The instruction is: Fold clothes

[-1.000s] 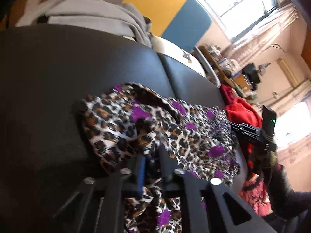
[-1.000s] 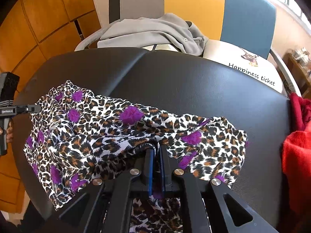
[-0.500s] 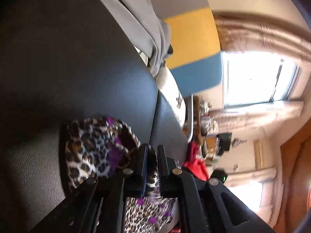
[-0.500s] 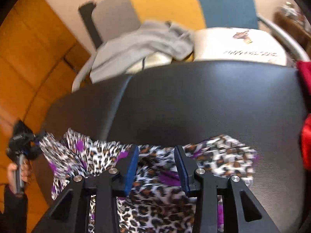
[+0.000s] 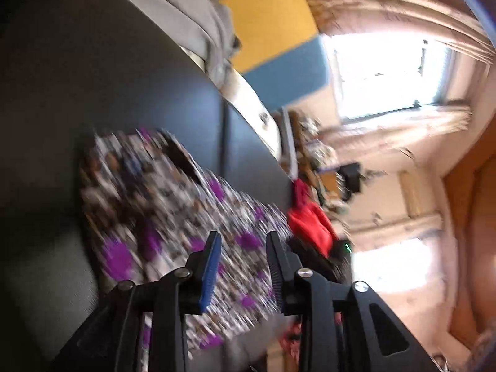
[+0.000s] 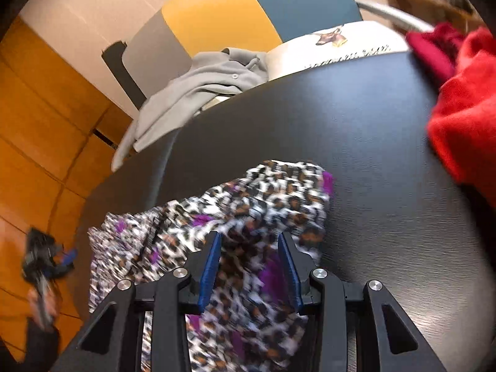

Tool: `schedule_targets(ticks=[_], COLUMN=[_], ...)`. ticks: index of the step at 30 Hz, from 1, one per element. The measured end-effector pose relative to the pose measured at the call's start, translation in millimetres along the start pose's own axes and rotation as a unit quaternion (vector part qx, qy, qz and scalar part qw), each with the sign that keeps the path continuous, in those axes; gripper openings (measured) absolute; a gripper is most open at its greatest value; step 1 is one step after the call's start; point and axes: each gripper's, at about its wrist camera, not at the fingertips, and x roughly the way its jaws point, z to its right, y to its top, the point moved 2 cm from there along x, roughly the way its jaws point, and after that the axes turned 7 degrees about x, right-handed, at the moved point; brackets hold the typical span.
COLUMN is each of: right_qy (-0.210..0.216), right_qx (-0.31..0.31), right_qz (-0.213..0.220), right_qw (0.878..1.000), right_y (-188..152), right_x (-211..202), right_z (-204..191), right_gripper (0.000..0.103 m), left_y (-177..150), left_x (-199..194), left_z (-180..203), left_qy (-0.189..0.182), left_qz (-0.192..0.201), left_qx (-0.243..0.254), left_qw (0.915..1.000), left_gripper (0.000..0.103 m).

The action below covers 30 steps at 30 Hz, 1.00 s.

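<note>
My pads (image 6: 211, 266) blue; leopard-print cloth (image 6: 263, 204) with purple spots on black table (image 6: 372, 142); red garment (image 6: 462, 117) at its right edge.

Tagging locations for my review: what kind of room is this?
Probably a lived-in home room. A leopard-print garment lies on a dark table, a grey garment is draped over a colour-block chair, and a curtained window lights cluttered shelves.

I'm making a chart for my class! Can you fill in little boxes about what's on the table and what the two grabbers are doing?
surface: dark table
main garment: leopard-print cloth with purple spots, bunched on the table
left gripper: open, jaws just opening, nothing pinched
right gripper: open above the cloth
right edge: red garment
behind table: grey garment on a chair
</note>
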Motion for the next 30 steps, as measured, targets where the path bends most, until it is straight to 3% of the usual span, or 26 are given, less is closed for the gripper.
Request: schedule_targets(ticks=[3, 5, 6, 8, 13, 21, 24, 27, 30], right_qy=[0.030, 0.030, 0.018, -0.004, -0.020, -0.024, -0.018, -0.019, -0.026], right_qx=[0.019, 0.017, 0.010, -0.002, -0.042, -0.074, -0.076, -0.078, -0.075], right_qz=[-0.011, -0.019, -0.022, -0.026, -0.003, 0.025, 0.033, 0.043, 0.051], right_qw=[0.999, 0.999, 1.000, 1.000, 0.999, 0.997, 0.996, 0.996, 0.996], right_y=[9, 11, 10, 6, -2, -5, -5, -2, 1], right_x=[13, 23, 26, 30, 19, -2, -10, -17, -17], right_z=[-6, -12, -15, -20, -32, -46, -47, -47, -44], right_gripper=[0.040, 0.038, 0.023, 0.005, 0.005, 0.005, 0.005, 0.005, 0.005], left_y=[-15, -23, -24, -26, -41, -27, -17, -5, 12], left_x=[17, 28, 34, 45, 60, 112, 124, 123, 117], left_z=[9, 13, 11, 8, 15, 10, 12, 17, 35], left_qy=[-0.028, -0.043, -0.045, -0.045, -0.034, 0.008, 0.036, 0.075, 0.092], left_qz=[-0.020, -0.030, -0.032, -0.038, -0.048, -0.038, -0.022, 0.001, 0.028], left_qx=[-0.001, -0.006, -0.014, -0.029, -0.034, -0.059, -0.063, -0.045, -0.001], left_qw=[0.9994, 0.9986, 0.9984, 0.9978, 0.9977, 0.9975, 0.9972, 0.9962, 0.9954], left_gripper=[0.039, 0.053, 0.054, 0.056, 0.056, 0.058, 0.051, 0.018, 0.014])
